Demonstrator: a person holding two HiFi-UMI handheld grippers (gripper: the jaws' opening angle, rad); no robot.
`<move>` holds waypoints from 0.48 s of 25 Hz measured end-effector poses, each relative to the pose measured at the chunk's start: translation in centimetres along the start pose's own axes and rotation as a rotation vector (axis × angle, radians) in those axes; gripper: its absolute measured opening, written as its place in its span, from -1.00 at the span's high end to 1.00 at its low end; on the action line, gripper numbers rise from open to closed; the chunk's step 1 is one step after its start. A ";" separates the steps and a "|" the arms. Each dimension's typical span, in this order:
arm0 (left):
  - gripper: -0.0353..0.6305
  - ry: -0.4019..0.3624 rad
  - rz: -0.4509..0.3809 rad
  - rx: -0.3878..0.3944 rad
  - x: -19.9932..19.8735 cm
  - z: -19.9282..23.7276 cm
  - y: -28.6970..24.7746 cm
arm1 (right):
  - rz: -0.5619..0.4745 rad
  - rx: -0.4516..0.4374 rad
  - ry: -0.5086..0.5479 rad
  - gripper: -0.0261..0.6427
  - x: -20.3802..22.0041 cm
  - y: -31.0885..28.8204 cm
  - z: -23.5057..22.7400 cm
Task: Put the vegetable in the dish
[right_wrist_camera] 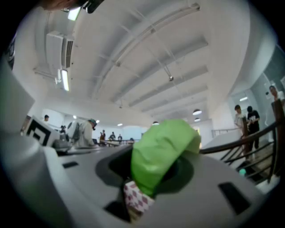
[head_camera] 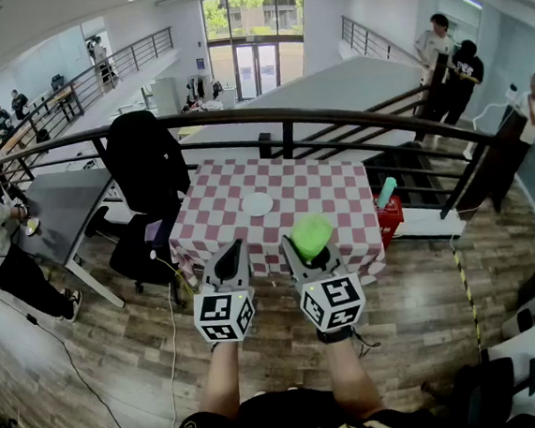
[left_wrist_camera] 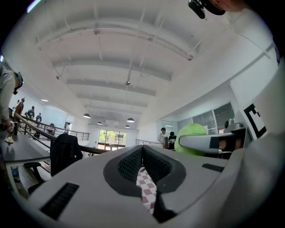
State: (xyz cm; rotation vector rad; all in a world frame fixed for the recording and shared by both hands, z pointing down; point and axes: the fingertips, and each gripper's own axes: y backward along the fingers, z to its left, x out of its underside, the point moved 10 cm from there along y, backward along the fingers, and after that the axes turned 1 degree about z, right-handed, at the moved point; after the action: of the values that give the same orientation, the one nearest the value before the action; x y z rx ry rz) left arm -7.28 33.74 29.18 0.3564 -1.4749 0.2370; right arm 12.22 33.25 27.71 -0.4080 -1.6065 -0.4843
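A green leafy vegetable [head_camera: 311, 234] is clamped between the jaws of my right gripper [head_camera: 310, 247], held above the near edge of the checkered table [head_camera: 332, 197]; it fills the middle of the right gripper view [right_wrist_camera: 161, 153]. A small white dish [head_camera: 257, 204] lies at the middle of that table, beyond both grippers. My left gripper [head_camera: 232, 257] is shut with nothing in it, level with the right one and to its left. In the left gripper view its jaws [left_wrist_camera: 142, 165] meet, and the vegetable [left_wrist_camera: 192, 133] shows at the right.
A black office chair [head_camera: 147, 187] stands left of the table, with a grey desk [head_camera: 56, 215] further left. A dark railing [head_camera: 277, 118] runs behind the table. A red crate with a teal bottle [head_camera: 388, 208] sits at the table's right. People stand at far right and left.
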 end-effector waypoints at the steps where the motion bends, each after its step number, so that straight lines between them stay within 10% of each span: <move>1: 0.83 0.006 0.000 -0.004 0.1 -0.1 0.0 | 0.003 -0.002 0.002 0.50 0.1 0.2 0.0; 12: 0.83 0.017 0.015 0.006 1.0 -1.5 -0.3 | 0.024 -0.003 -0.006 0.50 0.9 1.4 -0.8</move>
State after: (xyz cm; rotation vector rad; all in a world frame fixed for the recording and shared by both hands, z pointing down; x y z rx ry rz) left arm -5.69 33.99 30.10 0.3468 -1.4607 0.2560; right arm 13.55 33.99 28.77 -0.4309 -1.6056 -0.4682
